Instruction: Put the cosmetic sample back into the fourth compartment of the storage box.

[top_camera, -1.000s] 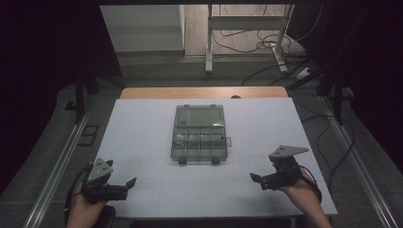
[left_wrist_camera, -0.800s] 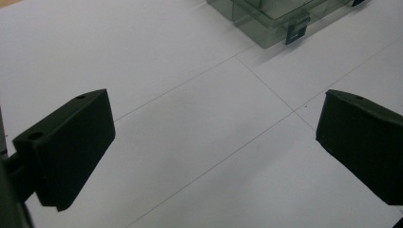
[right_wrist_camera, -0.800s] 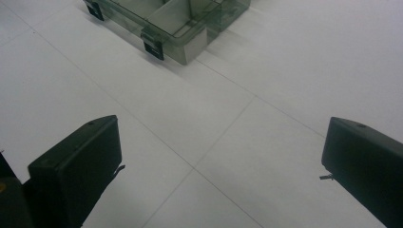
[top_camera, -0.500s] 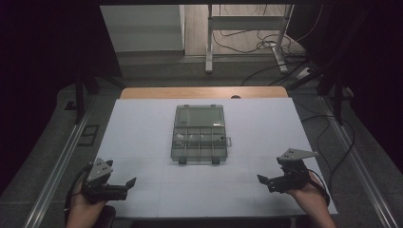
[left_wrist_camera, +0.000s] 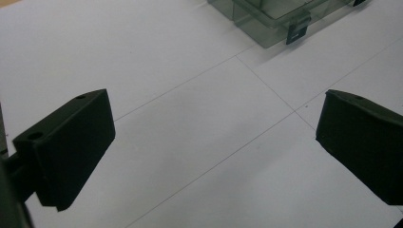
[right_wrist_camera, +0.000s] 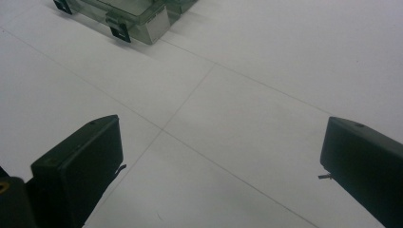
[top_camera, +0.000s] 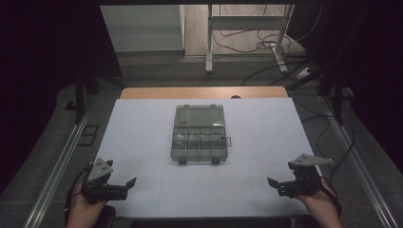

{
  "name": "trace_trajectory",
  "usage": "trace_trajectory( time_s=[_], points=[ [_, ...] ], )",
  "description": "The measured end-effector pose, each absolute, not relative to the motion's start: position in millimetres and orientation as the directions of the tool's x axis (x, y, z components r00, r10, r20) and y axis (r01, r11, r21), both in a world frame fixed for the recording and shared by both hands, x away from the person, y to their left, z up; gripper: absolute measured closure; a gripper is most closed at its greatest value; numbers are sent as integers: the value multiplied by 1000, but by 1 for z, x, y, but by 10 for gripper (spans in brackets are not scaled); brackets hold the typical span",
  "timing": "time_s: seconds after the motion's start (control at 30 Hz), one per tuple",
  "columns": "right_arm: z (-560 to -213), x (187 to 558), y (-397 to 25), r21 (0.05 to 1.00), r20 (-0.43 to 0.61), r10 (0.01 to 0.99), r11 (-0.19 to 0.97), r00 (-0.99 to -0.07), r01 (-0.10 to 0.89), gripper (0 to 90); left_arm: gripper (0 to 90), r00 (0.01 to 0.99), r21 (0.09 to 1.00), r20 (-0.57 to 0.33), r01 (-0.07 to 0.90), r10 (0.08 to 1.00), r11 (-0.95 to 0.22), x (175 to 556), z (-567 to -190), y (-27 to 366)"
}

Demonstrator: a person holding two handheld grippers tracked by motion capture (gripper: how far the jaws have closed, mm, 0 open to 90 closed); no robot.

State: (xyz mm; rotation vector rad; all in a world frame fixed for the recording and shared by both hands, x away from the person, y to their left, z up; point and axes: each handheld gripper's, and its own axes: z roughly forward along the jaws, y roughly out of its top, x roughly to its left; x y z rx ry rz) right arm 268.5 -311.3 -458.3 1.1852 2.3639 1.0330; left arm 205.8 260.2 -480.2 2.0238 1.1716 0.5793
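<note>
High view: at the near edge, the left claw (top_camera: 130, 182) is held by a hand (top_camera: 83, 202) over the near left corner of the white worktop (top_camera: 142, 137), and the right claw (top_camera: 272, 183) is held by the other hand (top_camera: 316, 197) over the near right corner. Both point inward toward the middle. A grey three-cornered plate is carried on top of each, and the two claws are kept well apart from each other.

In the left gripper view, the left claw (left_wrist_camera: 214, 142) is seen with its black jaws spread wide and nothing between them but bare worktop crossed by thin seam lines. In the right gripper view, the right claw (right_wrist_camera: 221, 166) is likewise spread wide, with nothing held, above a crossing of seam lines.

Farther out, ahead of both claws and between them, a clear plastic compartment box (top_camera: 199, 134) is found lying flat on the middle of the worktop, well apart from either claw. Its near half is divided into small compartments with a few small items inside, too small to be told; its far half appears as one larger section. Small latches are seen on its near edge. A corner of the box (left_wrist_camera: 280, 16) is caught ahead and to the right of the left claw, and a corner of it (right_wrist_camera: 128, 19) ahead and to the left of the right claw.

Beyond the worktop, a floor with cables (top_camera: 266, 47) and table legs is visible.
</note>
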Motion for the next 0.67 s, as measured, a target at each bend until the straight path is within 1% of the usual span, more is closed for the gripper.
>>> trace_trajectory(
  time_s=[0.33,0.4,0.67],
  points=[
    [-464,260,-323,712,59,809,376,-585,592,8,0,488,765,28,551,872,-333,206,-480,260],
    [-463,259,-325,727,63,815,358,-576,586,13,0,488,765,30,550,872,-334,206,-480,260],
    [-465,259,-325,717,52,821,366,-568,594,21,0,489,767,30,548,872,-334,206,-480,260]
  ],
)
